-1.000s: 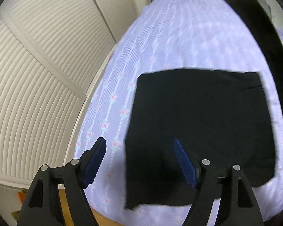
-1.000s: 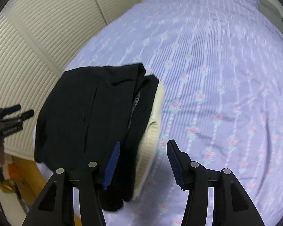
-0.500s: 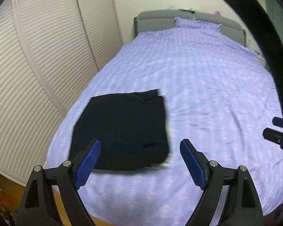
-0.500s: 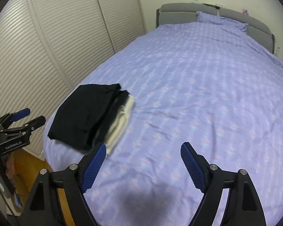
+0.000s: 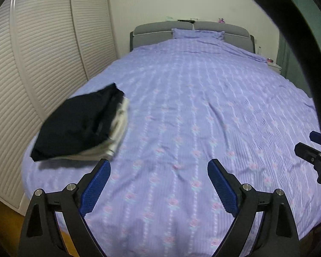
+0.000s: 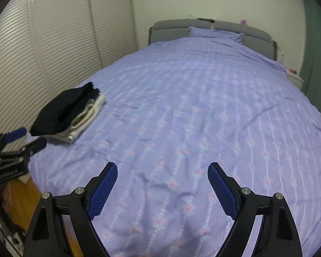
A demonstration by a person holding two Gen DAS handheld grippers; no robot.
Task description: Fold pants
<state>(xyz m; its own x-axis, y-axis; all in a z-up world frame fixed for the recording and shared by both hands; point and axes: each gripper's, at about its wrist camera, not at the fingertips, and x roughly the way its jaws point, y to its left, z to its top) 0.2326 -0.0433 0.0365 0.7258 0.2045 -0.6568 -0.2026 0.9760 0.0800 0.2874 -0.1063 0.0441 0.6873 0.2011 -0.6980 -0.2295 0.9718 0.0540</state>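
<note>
Judged from the neat black bundle at the bed's left edge, folding looks finished; step in hand reads as backing off and leaving the stack alone. Best done by holding both tools high and clear of the cloth, so no pad snags a fold or drags the cover beneath it.

Far left: white louvred wardrobe doors [image 5: 42, 64] running along the bed's side. Just inside them, near the left front corner of the lilac flower-striped bed cover [image 5: 192, 107], folded black fabric pants [image 5: 75, 122], resting on top of a folded cream-white garment [image 5: 115, 137] whose layered edges peek out along the right and near sides. Pants squared into a flat rectangle, matte, dark, slightly blurred; thicker folded edge toward the bed's middle, one corner drooping over the pile's near left end. From the right wrist view, same stack [image 6: 64, 113] well apart from both tools.

Centre, low: left gripper [image 5: 158, 184] spread wide, blue ribbed pads [image 5: 95, 190] holding nothing, hovering above bare cover. Further right: right gripper [image 6: 162, 184] likewise gaping wide and empty over the cover's near edge. Farthest back: grey padded headboard [image 5: 160, 34] with a matching lilac pillow [image 5: 198, 34] against it.
</note>
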